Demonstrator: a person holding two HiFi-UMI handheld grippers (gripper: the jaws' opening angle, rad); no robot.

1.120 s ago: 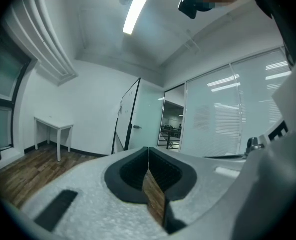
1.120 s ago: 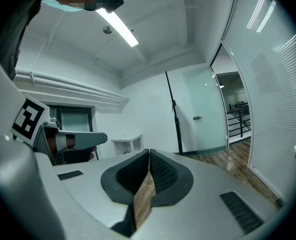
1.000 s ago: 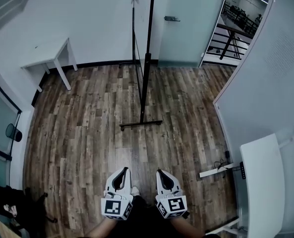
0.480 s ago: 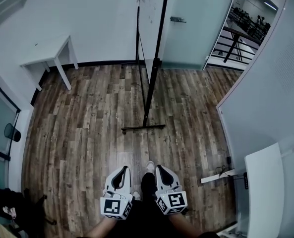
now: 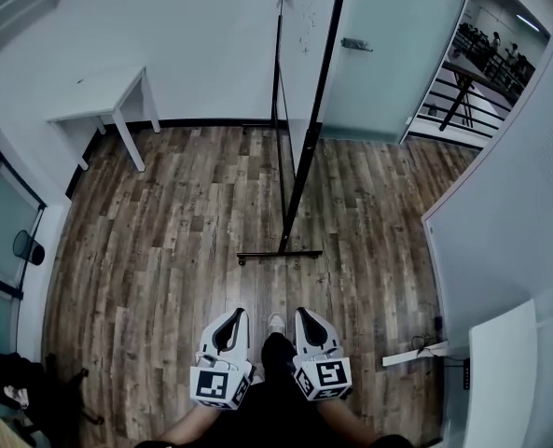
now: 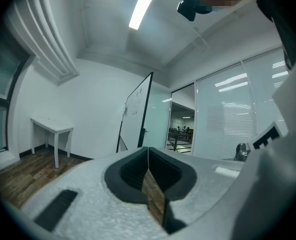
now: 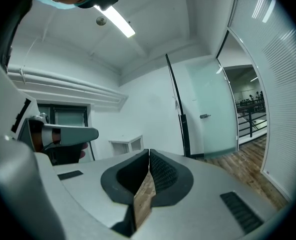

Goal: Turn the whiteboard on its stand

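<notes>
The whiteboard [image 5: 299, 54] stands edge-on ahead of me, a tall white panel in a black frame on a black pole stand [image 5: 297, 189] with a floor bar [image 5: 279, 253]. It also shows in the left gripper view as the whiteboard [image 6: 134, 115] and in the right gripper view as a dark upright frame [image 7: 179, 115]. My left gripper [image 5: 231, 317] and right gripper [image 5: 304, 317] hang side by side low in the head view, well short of the stand. Both are shut with nothing between the jaws.
A small white table [image 5: 103, 101] stands against the left wall. A frosted glass door [image 5: 388, 45] and an open doorway [image 5: 486, 59] lie behind the board. A white desk [image 5: 500, 371] and power strip [image 5: 416, 351] sit at the right. My shoe [image 5: 276, 323] shows between the grippers.
The view has shifted: the whiteboard stand sits further right and lower in the head view than before. Both grippers keep their place side by side, still shut.
</notes>
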